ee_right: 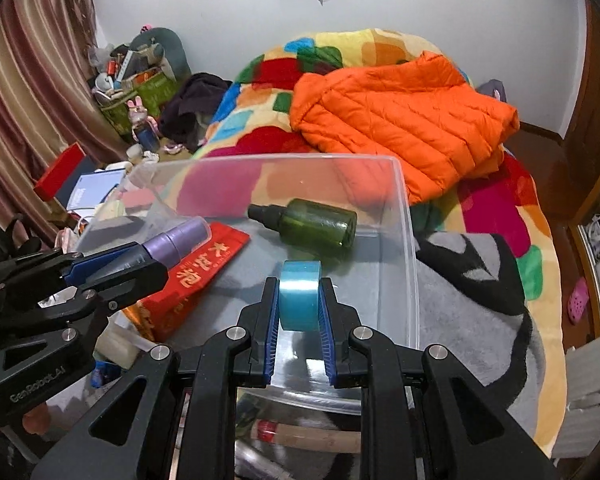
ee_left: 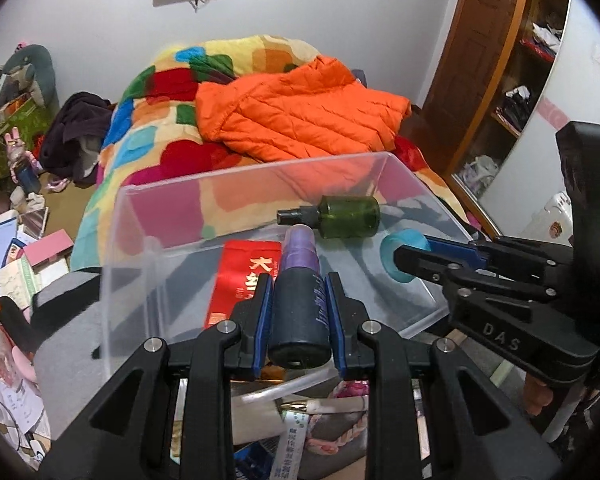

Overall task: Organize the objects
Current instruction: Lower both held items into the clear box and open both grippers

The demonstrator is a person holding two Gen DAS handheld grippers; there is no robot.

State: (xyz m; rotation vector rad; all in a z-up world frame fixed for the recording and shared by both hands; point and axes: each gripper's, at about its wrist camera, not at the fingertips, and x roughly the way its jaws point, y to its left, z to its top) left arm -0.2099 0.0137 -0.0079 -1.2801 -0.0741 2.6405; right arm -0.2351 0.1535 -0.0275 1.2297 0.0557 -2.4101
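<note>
Both grippers loaded above clear bin.
Left gripper fingers clamp purple spray bottle, long axis along fingers; right gripper grips blue tape roll; clear bin floor lies directly ahead, frame centre.

"DAS" stands on the right gripper; "GenRobot.AI", seemingly, on the left gripper; the red packet bears "大红袍".
</note>
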